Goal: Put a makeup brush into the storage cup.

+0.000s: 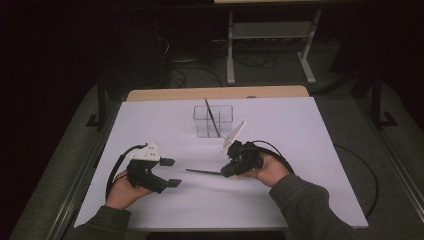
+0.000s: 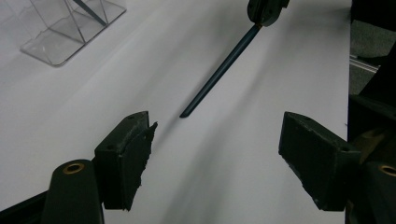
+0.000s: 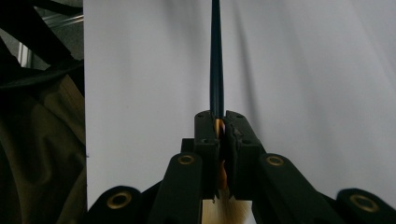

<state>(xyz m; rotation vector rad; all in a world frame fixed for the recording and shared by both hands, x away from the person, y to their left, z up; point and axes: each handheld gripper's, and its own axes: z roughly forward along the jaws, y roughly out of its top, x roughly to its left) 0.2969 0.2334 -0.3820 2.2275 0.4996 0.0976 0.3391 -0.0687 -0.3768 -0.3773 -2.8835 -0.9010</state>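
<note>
**A:** Count the items, left to right.

**B:** Two grippers, two paintbrushes, one clear holder, all on one white table (image 1: 150, 120). The left gripper (image 1: 170, 172) lies at the table's near left, its jaws standing wide apart with nothing between them. The clear holder (image 1: 213, 121) stands toward the far middle of the table, divided into compartments, with one brush (image 1: 212, 116) leaning inside it. The right gripper (image 1: 226, 173) sits at the near right, jaws clamped on the second brush (image 1: 202, 171).

**A:** How does the held brush look?

**B:** A thin, dark, straight handle that narrows to its free end. In the right gripper view the handle (image 3: 217, 60) runs out from between the pads, and pale orange bristles fan out just behind the jaws, toward the camera.

**A:** Its axis and heading?

**B:** In the high view the long axis lies nearly level, running left to right across the table. The handle tip points left, toward the left gripper; the bristle end is at the right, in the jaws. In the left gripper view the handle (image 2: 219, 72) slants down from the right gripper (image 2: 265, 11), its tip near the left gripper's (image 2: 217, 158) open jaws but apart from them. Whether the tip touches the table I cannot tell.
</note>
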